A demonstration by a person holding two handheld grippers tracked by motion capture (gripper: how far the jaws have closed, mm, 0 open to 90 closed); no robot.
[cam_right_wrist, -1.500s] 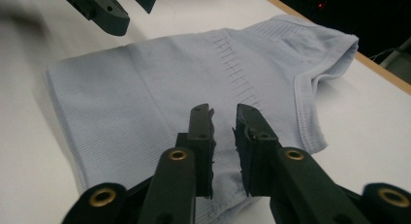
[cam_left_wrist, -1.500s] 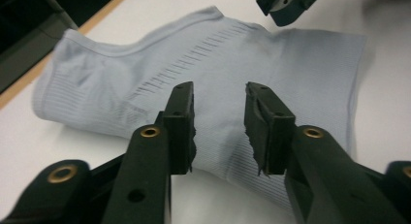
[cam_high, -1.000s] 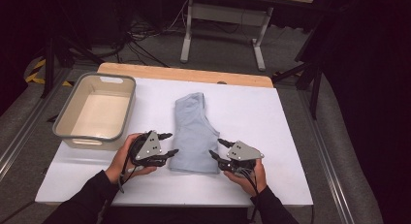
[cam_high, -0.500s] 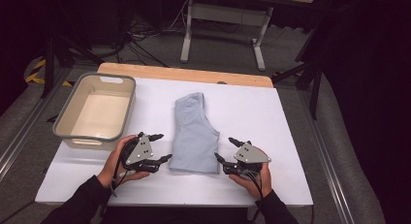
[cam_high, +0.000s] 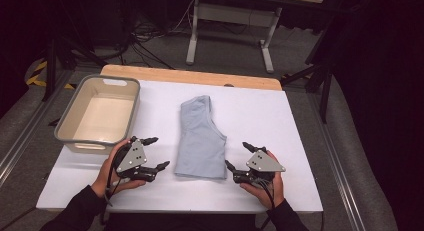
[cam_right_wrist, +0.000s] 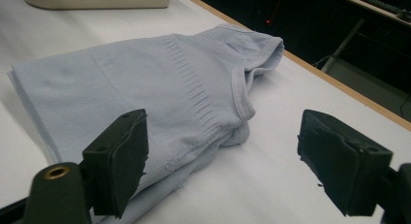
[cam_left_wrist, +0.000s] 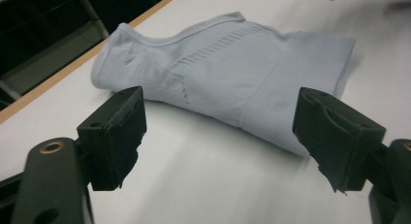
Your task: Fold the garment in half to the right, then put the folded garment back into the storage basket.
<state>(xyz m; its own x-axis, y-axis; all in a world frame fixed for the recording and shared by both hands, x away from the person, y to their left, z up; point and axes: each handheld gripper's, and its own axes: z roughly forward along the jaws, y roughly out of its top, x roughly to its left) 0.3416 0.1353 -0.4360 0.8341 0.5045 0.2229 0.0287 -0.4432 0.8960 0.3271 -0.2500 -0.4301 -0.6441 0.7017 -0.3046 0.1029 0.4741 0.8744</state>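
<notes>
Nearest, left gripper (cam_high: 152, 153) and right gripper (cam_high: 239, 157) down by the table's (cam_high: 300, 156) near edge, each in a hand, jaws spread wide after just opening, nothing between them; just beyond and between the two, folded pale-blue top (cam_high: 201, 137) flat on the white surface, apart from both; farther left, grey tub (cam_high: 70, 136); behind, wooden strip (cam_high: 190, 77) along the far edge.
</notes>
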